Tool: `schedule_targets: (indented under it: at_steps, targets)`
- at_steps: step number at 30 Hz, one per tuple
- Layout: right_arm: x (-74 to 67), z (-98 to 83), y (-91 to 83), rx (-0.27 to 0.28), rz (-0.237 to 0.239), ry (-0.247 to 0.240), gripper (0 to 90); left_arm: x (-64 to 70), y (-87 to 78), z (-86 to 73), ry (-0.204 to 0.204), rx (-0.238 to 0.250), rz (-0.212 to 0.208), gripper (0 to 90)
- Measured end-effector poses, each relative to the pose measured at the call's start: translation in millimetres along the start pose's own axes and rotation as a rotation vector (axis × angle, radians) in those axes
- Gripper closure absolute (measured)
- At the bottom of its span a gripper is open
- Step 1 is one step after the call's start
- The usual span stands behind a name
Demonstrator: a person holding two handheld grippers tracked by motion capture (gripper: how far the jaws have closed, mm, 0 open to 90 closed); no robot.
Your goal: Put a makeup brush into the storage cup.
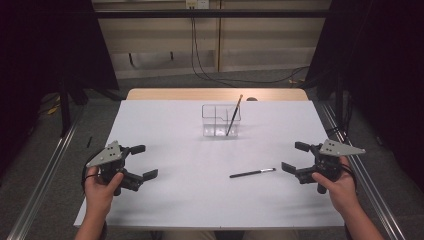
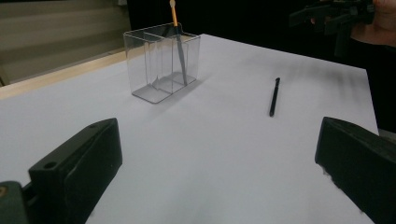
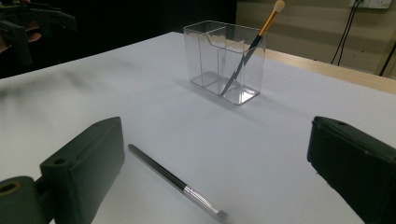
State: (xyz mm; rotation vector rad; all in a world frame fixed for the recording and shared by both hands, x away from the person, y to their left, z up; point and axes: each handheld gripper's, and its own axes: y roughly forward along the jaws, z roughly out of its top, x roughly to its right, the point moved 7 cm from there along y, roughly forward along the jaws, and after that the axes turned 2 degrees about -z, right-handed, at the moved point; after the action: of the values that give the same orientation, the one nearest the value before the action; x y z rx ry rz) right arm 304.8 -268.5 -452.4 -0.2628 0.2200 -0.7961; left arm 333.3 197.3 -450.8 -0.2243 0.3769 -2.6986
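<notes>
Brushes are the work here, on a white table [image 1: 165, 200]. Its clear holder [image 1: 221, 120] stands mid-table towards the far edge, bearing no readable label, with one brush [image 1: 233, 116] leaning inside it. The left gripper [image 1: 141, 162] and right gripper [image 1: 293, 157] hover near the side edges, jaws wide apart, holding nothing. A second brush [image 1: 252, 173] lies flat, near the right gripper.
</notes>
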Motion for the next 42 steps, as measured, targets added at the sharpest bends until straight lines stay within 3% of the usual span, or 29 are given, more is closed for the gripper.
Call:
schedule_targets:
  at_steps: [9, 42]
  targets:
    - [2.5, 1.8, 5.0, 0.001, 0.004, 0.009, 3.7, -1.4, 1.5, 0.5, 0.002, 0.000, -0.006, 0.7]
    - [9.4, 7.3, 48.3, -0.034, 0.025, 0.006, 3.7, -1.5, 5.0, -0.7, -0.007, -0.004, -0.010, 0.7]
